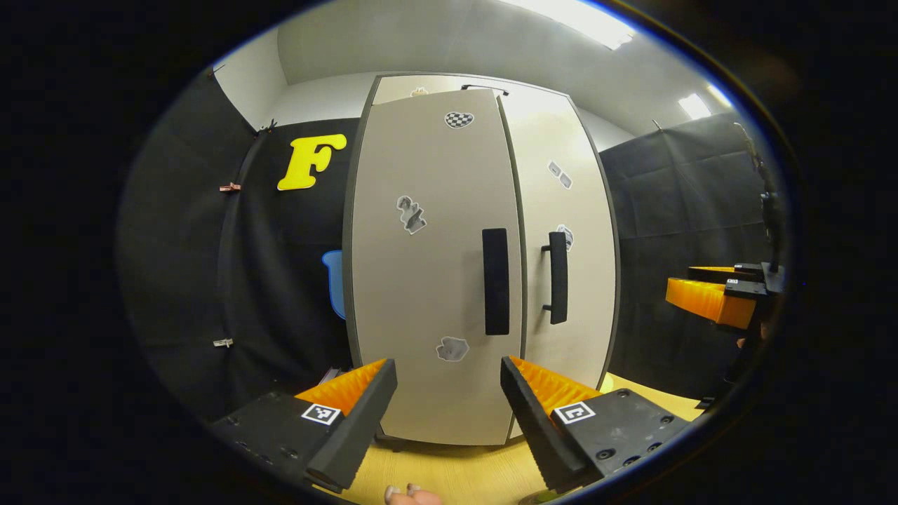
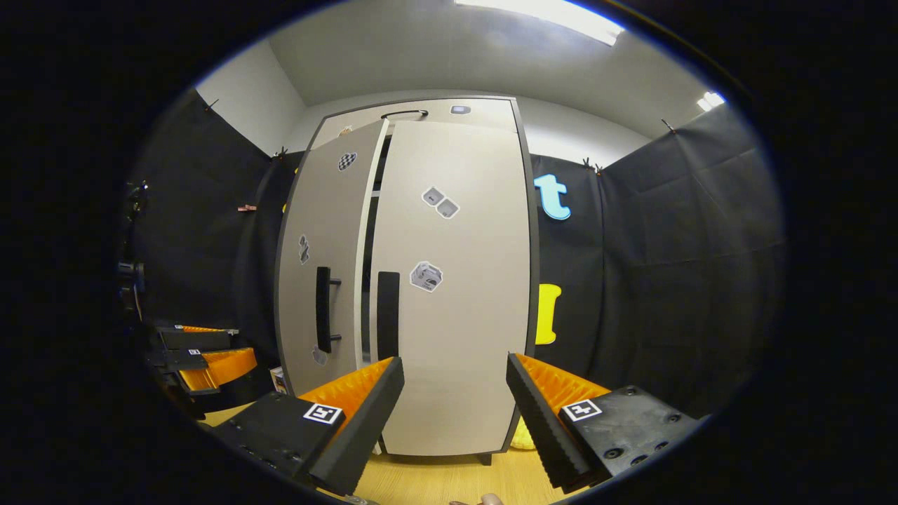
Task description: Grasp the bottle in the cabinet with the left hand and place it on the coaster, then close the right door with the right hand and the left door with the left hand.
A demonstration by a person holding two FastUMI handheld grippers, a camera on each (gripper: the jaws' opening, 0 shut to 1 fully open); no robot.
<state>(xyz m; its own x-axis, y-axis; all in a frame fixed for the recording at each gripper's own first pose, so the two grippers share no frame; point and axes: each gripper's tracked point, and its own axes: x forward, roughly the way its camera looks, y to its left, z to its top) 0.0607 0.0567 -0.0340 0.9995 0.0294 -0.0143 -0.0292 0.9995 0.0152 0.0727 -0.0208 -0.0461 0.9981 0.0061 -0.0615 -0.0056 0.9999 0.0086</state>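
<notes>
- The cabinet (image 1: pixel 484 266) stands at the back edge of the table (image 1: pixel 449 470), with the black booth cloth behind and beside it
- Right door (image 2: pixel 456 280) looks flush with the cabinet front; I'd judge that step done
- Left door (image 2: pixel 326 273) is nearly shut: in the right gripper view a dark gap runs between its inner edge and the right door, so it stands slightly ajar
- Left gripper (image 1: pixel 449 407) is held low over the table, squarely facing the left door, fingers apart with nothing between them; it points below the left handle (image 1: pixel 495 280), probably so it can push the panel home
- Right gripper (image 2: pixel 456 407) likewise has its fingers apart and empty, aimed at the lower part of the right door without touching it; it seems parked clear of the left door's swing
- From the left gripper view the right gripper sits off to the right, well apart from the cabinet; from the right gripper view the left gripper sits low on the left, near the left door
- Bottle and coaster: I cannot place either; a yellow shape on the table by the cabinet's right front corner might be the coaster, but it is too hidden to tell
- Judged from here, what remains is a last press on the left door; the risk is a push landing on the handle and skidding off
</notes>
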